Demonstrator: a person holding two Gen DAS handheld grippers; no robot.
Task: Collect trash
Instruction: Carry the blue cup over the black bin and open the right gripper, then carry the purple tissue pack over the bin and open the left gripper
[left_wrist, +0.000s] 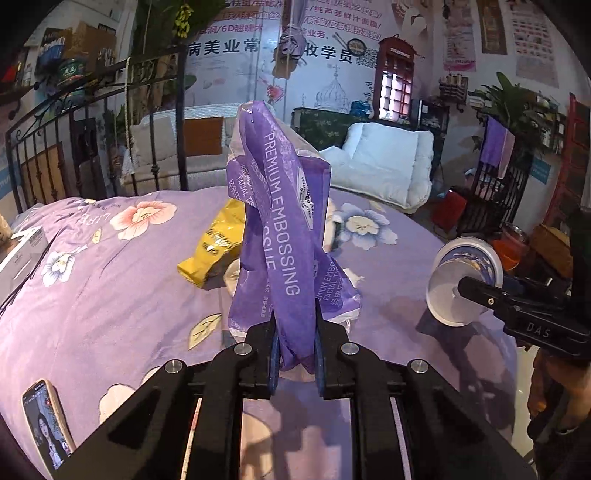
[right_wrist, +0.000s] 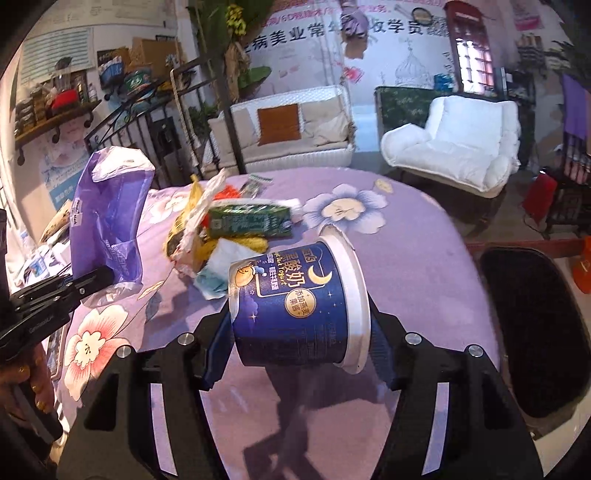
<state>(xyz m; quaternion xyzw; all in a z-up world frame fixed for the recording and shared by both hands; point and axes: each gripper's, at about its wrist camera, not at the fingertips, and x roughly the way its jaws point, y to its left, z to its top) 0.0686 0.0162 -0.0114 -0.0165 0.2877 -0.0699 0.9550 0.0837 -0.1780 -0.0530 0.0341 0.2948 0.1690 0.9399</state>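
Purple floral bed (left_wrist: 110, 295): I am working mid-collection above it. Purple tissue wrapper (left_wrist: 280, 236): my left tool (left_wrist: 295, 363) is pinching its lower end, closed tight. Blue yogurt cup (right_wrist: 295, 306): my right tool (right_wrist: 299, 354) is clamping it sideways. Remaining litter pile (right_wrist: 221, 236) is lying just beyond; next, I judge, both need dropping somewhere.

Phone (left_wrist: 46, 424) lying on floral purple bedspread (left_wrist: 110, 295); white armchair (right_wrist: 458, 147) and cushioned bench (right_wrist: 291, 129) behind the bed.
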